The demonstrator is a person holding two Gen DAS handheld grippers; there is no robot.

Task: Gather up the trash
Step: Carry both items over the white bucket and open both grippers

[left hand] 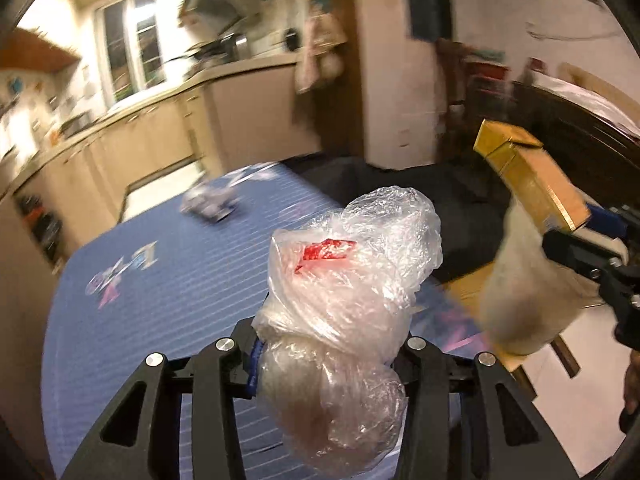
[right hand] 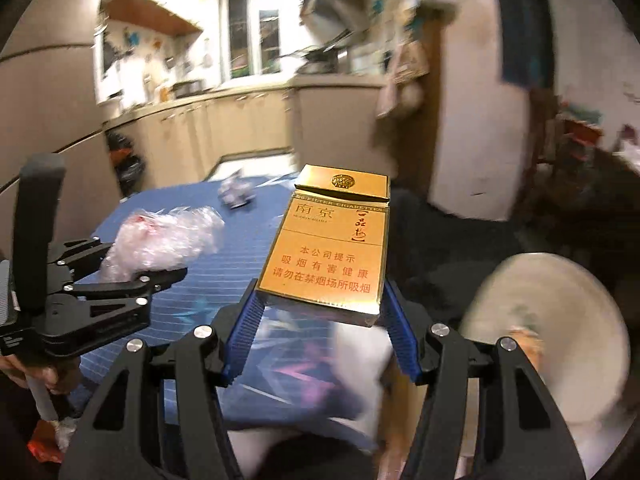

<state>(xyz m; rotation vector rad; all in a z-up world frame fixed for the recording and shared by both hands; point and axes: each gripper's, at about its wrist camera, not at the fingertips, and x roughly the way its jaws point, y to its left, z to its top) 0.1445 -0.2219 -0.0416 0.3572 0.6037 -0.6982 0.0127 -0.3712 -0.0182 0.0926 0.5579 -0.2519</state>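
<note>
A crumpled clear plastic bag point(left hand: 340, 280) is pinched by the left gripper point(left hand: 328, 344) while a gold cigarette pack point(right hand: 328, 248) is clamped by the right gripper point(right hand: 320, 320) above the blue-clothed table point(left hand: 160, 280).

Readable text is confined to the gold cigarette pack point(right hand: 326, 248), seen in the right wrist view.
- Band under the lid: "CIGARETTES"; the word before it is unclear.
- Upper face, left: "南京", with a line of small print beneath, too small to read.
- Upper face, right: red brush-style characters, not reliably legible.
- Lower face, three lines: "本公司提示", "吸烟有害健康", "请勿在禁烟场所吸烟".
- Lid: round emblem, detail not readable.

Blue tablecloth point(left hand: 160, 280): printed marks, blurred, not readable.
</note>
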